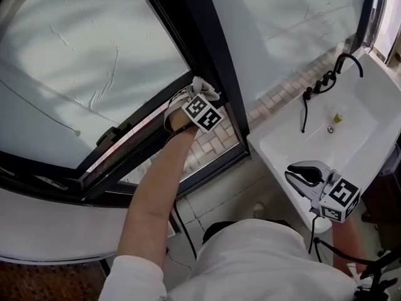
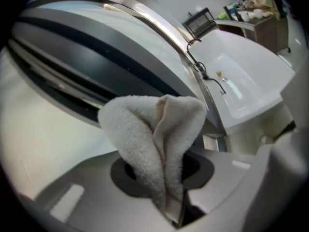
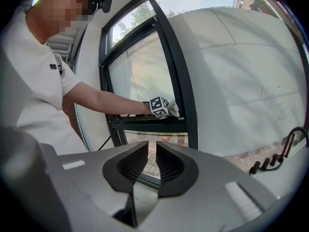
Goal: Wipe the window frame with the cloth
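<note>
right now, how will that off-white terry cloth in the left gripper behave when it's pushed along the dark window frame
Likely floppy: the off-white terry cloth bunches in soft folds where it is pinched in the left gripper, so it should squash flat against the dark window frame. Its looped pile looks grippy, so it may drag rather than slide.

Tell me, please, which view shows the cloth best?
The left gripper view: the white terry cloth fills the picture, clamped in the left gripper. The head view shows only a scrap at the window frame; the right gripper view, a distant speck.
</note>
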`<state>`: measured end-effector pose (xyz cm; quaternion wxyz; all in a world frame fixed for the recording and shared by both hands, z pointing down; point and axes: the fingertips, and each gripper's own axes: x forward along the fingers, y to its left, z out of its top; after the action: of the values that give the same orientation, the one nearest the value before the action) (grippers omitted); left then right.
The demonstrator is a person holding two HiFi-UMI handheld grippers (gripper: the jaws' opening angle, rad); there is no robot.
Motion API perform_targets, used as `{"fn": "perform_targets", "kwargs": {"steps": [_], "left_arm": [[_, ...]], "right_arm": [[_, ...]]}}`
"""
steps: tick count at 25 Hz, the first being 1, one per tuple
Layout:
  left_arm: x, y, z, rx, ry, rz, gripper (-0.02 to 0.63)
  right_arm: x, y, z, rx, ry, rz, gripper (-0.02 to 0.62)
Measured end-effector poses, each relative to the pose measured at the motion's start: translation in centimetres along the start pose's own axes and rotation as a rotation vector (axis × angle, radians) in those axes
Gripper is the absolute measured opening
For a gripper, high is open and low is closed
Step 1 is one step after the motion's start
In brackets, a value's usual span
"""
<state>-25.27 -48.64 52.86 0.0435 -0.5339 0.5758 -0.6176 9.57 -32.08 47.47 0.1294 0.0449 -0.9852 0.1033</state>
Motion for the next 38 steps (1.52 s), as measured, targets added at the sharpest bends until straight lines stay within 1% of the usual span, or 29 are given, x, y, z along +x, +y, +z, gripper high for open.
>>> {"fn": "perform_targets", "kwargs": {"steps": [3,7,9,13,16,20,22,25,28,30,33,38], "left_arm": [[0.1,-0.4,0.2,0.142,0.060,-0.027,0.127],[-0.1,-0.9,0.0,0.273,0.120,-0.062,0.127],[-0.3,-1.4,0.0,0.308,0.137,-0.074,0.127],[-0.9,-2.4,0.0,0.345,0.142,-0.081,0.127],[-1.8,-3.9,0.6,0.368,0.114,-0.113,0.127],[-4.0,-7.4,2.4,0.417,0.016,-0.152,0.127],[-5.5,-8.7,3.1,0.420,-0.040,-0.147,0.127],[-7.7,-9.1,2.9,0.387,-0.107,-0.121,0.127],[-9.9,-8.2,0.9,0.355,-0.149,-0.076,0.128],[-11.4,-7.4,-1.7,0.330,-0.152,-0.047,0.129],[-13.6,-5.6,-7.6,0.263,-0.099,-0.001,0.129],[-17.0,-3.2,-18.2,0.201,-0.024,0.052,0.129]], "right_arm": [[-0.2,-0.3,-0.2,0.012,-0.007,-0.006,0.052],[-0.1,-0.6,-0.5,0.023,-0.015,-0.001,0.054],[-0.1,-0.7,-0.6,0.027,-0.018,0.003,0.052],[0.3,-1.0,-0.2,0.021,-0.033,0.014,0.054],[0.5,-1.1,0.0,0.018,-0.038,0.018,0.052],[1.2,-0.7,0.4,0.013,-0.035,0.038,0.052],[1.8,-0.3,0.7,0.010,-0.032,0.051,0.054],[2.9,0.5,1.1,0.006,-0.022,0.076,0.052],[4.4,1.7,1.1,0.003,-0.005,0.088,0.052],[5.9,2.6,1.0,-0.002,0.015,0.100,0.054],[9.0,4.3,1.6,-0.032,0.049,0.169,0.054],[13.9,9.7,2.9,-0.077,0.070,0.248,0.054]]}}
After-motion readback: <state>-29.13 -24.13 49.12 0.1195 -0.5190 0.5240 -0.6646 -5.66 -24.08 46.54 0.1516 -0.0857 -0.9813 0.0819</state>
